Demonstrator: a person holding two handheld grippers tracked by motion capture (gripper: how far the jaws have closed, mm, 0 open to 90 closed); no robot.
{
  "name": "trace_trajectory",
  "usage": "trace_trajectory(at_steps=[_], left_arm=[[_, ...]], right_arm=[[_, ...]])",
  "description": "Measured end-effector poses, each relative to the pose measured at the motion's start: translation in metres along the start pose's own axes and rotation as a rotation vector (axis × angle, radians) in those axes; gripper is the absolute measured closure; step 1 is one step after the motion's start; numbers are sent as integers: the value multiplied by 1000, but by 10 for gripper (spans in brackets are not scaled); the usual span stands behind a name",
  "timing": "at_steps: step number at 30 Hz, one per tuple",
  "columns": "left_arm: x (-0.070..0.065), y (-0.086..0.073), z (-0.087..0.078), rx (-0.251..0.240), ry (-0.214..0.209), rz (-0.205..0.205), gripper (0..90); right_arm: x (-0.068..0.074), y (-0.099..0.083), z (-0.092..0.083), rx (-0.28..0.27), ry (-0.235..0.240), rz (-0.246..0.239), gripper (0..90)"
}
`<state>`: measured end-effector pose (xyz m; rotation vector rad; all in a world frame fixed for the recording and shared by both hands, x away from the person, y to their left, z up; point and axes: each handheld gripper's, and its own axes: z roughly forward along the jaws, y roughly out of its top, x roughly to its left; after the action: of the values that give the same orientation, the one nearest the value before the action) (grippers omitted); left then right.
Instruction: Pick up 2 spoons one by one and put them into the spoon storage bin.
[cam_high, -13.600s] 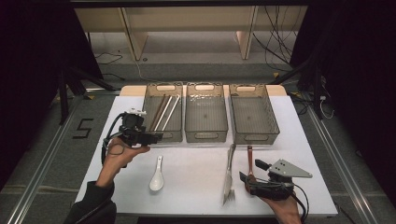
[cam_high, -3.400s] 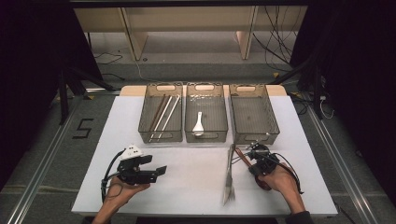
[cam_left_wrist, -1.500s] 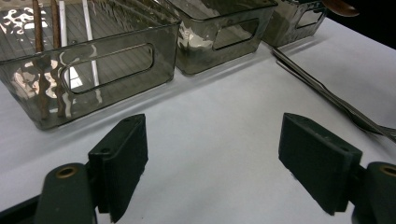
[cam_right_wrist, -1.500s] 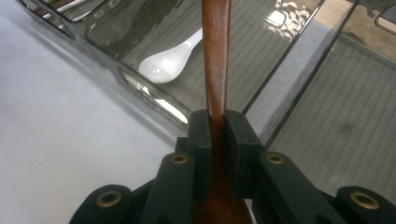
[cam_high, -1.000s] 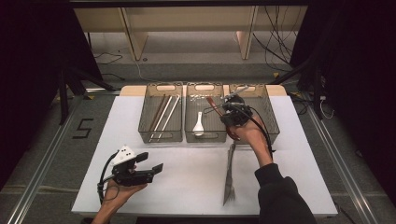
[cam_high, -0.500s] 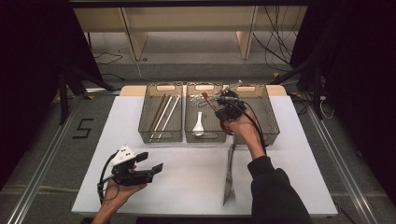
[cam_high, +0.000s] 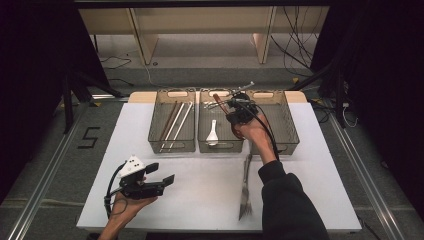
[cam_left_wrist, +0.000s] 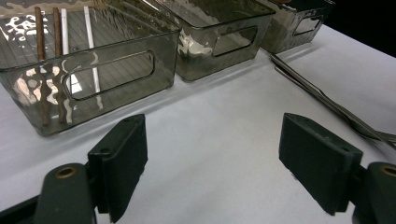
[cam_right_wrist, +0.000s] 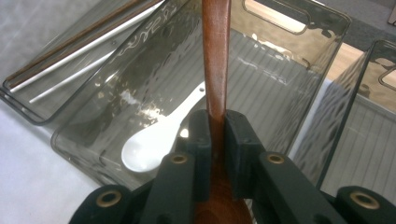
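My right gripper (cam_high: 232, 106) hovers over the middle bin (cam_high: 220, 148), shut on a brown wooden spoon (cam_high: 218, 99). In the right gripper view the wooden spoon's handle (cam_right_wrist: 215, 56) runs up from between the closed pads, and my right gripper (cam_right_wrist: 215, 135) hangs above a white spoon (cam_right_wrist: 156, 140) lying in the middle bin (cam_right_wrist: 135, 74). The white spoon (cam_high: 212, 134) lies near that bin's front. My left gripper (cam_high: 161, 182) rests in a hand at the table's front left, open and holding nothing. In the left gripper view my left gripper (cam_left_wrist: 212, 168) points over bare white table.
The left bin (cam_high: 172, 146) holds brown and white chopsticks (cam_high: 174, 122). The right bin (cam_high: 285, 125) stands beside the right hand. A metal fork (cam_high: 245, 187) lies on the table in front of the bins, and the fork (cam_left_wrist: 327, 105) runs past the left gripper's right jaw.
My right gripper has carried the wooden spoon leftwards and a little farther back, from the right bin's edge to over the middle bin. The left gripper has stayed put.
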<state>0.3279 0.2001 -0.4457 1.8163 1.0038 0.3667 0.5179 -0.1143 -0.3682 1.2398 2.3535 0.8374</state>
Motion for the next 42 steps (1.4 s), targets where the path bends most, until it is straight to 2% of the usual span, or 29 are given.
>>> trace_trajectory(at_steps=[10,14,26,34,37,40,42], left_arm=[[0,0,0,1,1,1,228],[-1,0,1,0,3,4,227],[-1,0,0,-3,4,4,227],[0,0,0,-2,4,4,227],[0,0,0,-1,4,4,225],[0,0,0,-1,4,2,224],[0,0,0,-1,4,3,223]], right_arm=[[1,5,7,-18,-7,-6,819],[1,5,10,-25,-3,9,819],[3,6,21,-20,-2,14,817],[-2,5,30,-9,-11,24,812],[-3,4,32,2,-3,30,792],[-4,3,31,8,8,35,687],[-3,2,28,1,19,31,661]])
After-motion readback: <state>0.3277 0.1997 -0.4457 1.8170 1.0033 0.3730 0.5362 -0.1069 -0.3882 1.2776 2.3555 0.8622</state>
